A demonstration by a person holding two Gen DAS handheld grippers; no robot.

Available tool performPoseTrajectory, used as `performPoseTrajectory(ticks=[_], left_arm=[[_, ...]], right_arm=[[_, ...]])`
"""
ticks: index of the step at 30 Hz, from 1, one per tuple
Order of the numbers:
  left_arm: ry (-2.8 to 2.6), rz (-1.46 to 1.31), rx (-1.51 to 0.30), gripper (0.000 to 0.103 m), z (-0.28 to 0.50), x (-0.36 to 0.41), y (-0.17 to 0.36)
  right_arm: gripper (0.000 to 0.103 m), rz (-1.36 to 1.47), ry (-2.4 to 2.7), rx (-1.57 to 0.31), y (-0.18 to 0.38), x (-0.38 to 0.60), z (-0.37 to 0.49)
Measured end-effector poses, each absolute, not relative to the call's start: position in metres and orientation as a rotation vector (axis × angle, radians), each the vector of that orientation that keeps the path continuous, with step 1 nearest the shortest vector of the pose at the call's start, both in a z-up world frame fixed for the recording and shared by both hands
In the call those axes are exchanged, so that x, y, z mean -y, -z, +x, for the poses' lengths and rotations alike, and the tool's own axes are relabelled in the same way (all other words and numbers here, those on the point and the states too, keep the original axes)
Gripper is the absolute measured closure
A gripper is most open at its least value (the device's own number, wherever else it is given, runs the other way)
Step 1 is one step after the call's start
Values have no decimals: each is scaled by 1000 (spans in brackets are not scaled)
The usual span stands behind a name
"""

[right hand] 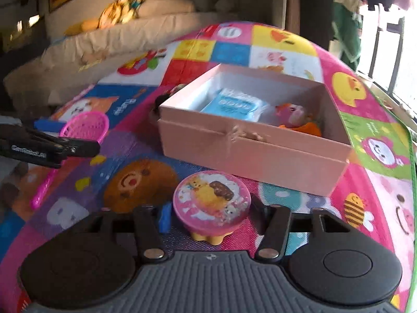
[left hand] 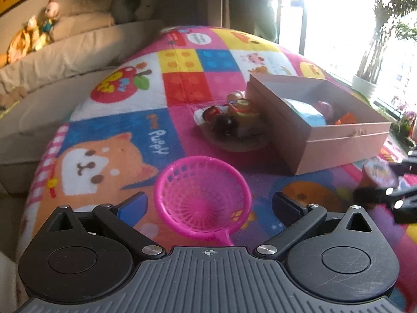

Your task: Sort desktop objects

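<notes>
**Q:** Left wrist view: what is lying between the fingers?

**A:** The left gripper point(left hand: 208, 203) is standing with its jaws spread wide, touching nothing. A pink strainer basket point(left hand: 202, 203) is lying on the cartoon play mat point(left hand: 117, 135) between them. Beyond it a plate of toy food point(left hand: 229, 122) is sitting just beside the pink cardboard box point(left hand: 325, 140). At the right edge the right gripper point(left hand: 383, 180) is pinching a small round toy cup point(left hand: 379, 173).

**Q:** Right wrist view: what is the right gripper doing?

**A:** The right gripper point(right hand: 212, 215) is closing on the pink-lidded toy cup point(right hand: 211, 204), a pad at each side. The box point(right hand: 255, 154) is lying open behind it, holding a blue packet point(right hand: 234, 104) and a pink-and-orange figure point(right hand: 297, 118). The strainer basket point(right hand: 84, 126) is showing at left.
</notes>
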State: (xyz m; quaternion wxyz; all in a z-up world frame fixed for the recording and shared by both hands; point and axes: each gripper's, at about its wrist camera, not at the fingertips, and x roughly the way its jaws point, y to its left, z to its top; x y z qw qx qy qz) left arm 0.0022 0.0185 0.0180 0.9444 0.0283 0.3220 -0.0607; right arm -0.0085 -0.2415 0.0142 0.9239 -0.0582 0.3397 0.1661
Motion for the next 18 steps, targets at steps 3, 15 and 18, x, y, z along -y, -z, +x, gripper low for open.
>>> performPoseTrajectory(ticks=[3, 15, 18], left_arm=[[109, 41, -667, 0, 1, -23, -22], [57, 92, -670, 0, 16, -9, -13], [32, 114, -666, 0, 20, -7, -9]], right_arm=[[47, -99, -386, -679, -30, 235, -11], [47, -17, -287, -155, -211, 251, -43], [47, 41, -229, -156, -227, 275, -33]])
